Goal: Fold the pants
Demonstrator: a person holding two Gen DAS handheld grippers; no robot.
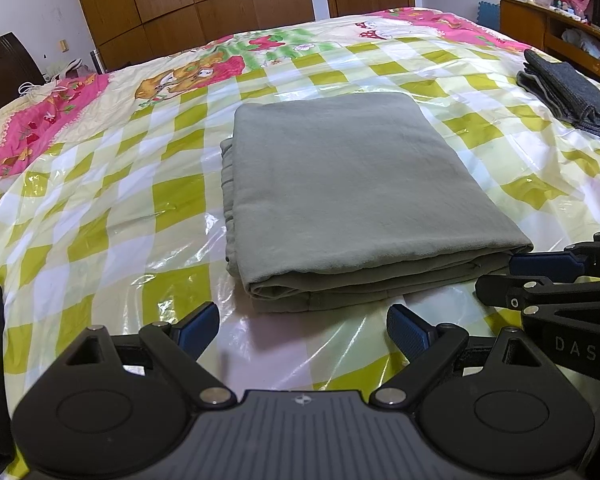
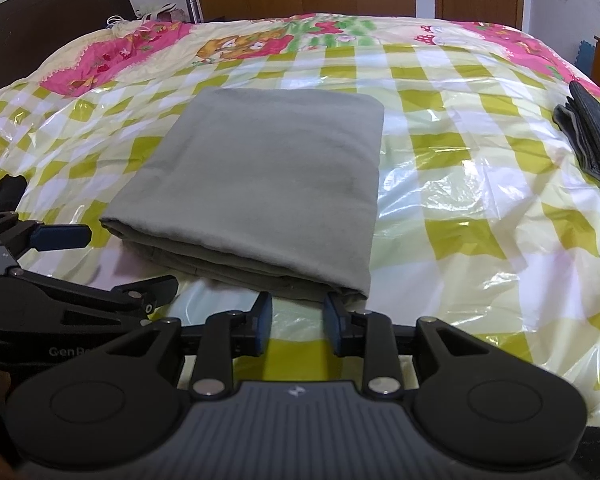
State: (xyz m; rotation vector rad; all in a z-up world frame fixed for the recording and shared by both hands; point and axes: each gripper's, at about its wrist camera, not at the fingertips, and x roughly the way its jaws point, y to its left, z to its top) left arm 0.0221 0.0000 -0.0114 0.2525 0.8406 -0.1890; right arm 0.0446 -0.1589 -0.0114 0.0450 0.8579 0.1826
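Note:
The grey-green pants (image 1: pixel 340 184) lie folded into a flat rectangle on the checked plastic bed cover (image 1: pixel 100 208); they also show in the right wrist view (image 2: pixel 268 176). My left gripper (image 1: pixel 303 330) is open wide and empty, just short of the stack's near folded edge. My right gripper (image 2: pixel 297 322) is open with a narrower gap and empty, its fingertips at the stack's near right corner without holding it. The right gripper also shows at the right edge of the left wrist view (image 1: pixel 540 276), and the left gripper at the left of the right wrist view (image 2: pixel 112 260).
A folded dark grey garment (image 1: pixel 568 92) lies at the bed's right edge, also in the right wrist view (image 2: pixel 592 136). A wooden shelf (image 1: pixel 556 28) stands beyond it. Wardrobe (image 1: pixel 188 4) and door are behind the bed, a dark headboard (image 2: pixel 56 20) at left.

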